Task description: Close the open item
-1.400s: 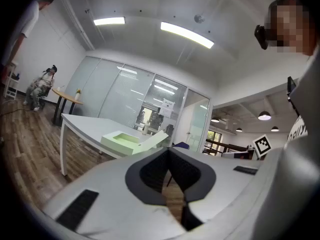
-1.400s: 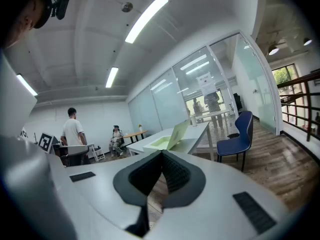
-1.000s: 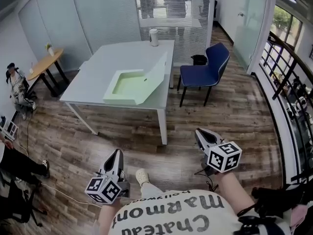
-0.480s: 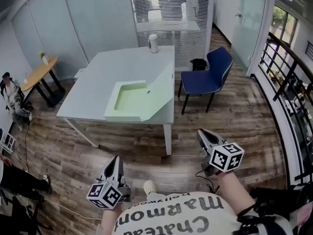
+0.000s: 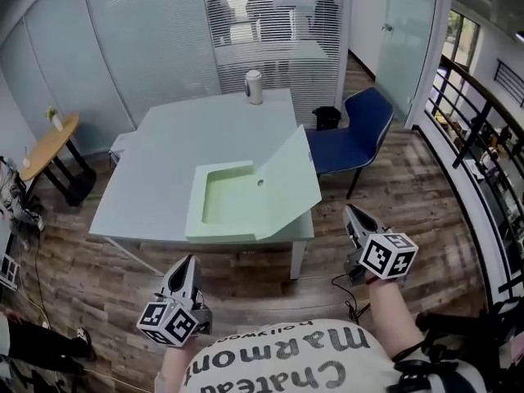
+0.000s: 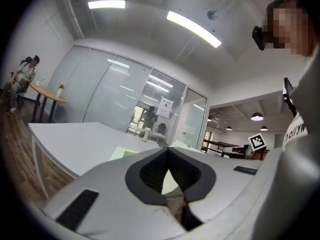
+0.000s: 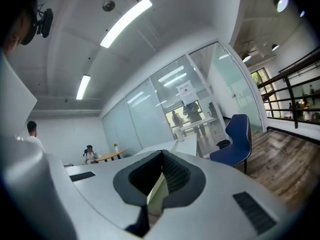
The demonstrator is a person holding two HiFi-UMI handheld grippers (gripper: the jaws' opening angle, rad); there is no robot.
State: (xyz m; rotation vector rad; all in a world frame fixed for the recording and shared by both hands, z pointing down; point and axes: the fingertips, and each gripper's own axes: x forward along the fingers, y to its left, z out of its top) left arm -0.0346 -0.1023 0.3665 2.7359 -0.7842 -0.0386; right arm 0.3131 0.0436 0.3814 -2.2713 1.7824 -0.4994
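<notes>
A pale green box point(image 5: 226, 201) lies open on the near right part of a white table point(image 5: 155, 170). Its lid point(image 5: 291, 178) stands tilted up along the right side. My left gripper point(image 5: 187, 262) hangs low in front of the table's near edge, jaws shut on nothing. To the right of the table corner my right gripper point(image 5: 350, 211) is also shut and empty, a little below the lid. Neither one touches the box. The left gripper view shows the box point(image 6: 121, 153) past the closed left gripper point(image 6: 167, 150). The right gripper point(image 7: 161, 153) points toward the table.
A white cup point(image 5: 255, 87) stands at the table's far edge. A blue chair point(image 5: 360, 129) sits close to the table's right side. A small round wooden table point(image 5: 45, 142) is at the left, a dark railing point(image 5: 483, 158) at the right. Glass partitions stand behind.
The table and box have come nearer and lower in the head view. Both grippers stay shut, now close to the table's near edge.
</notes>
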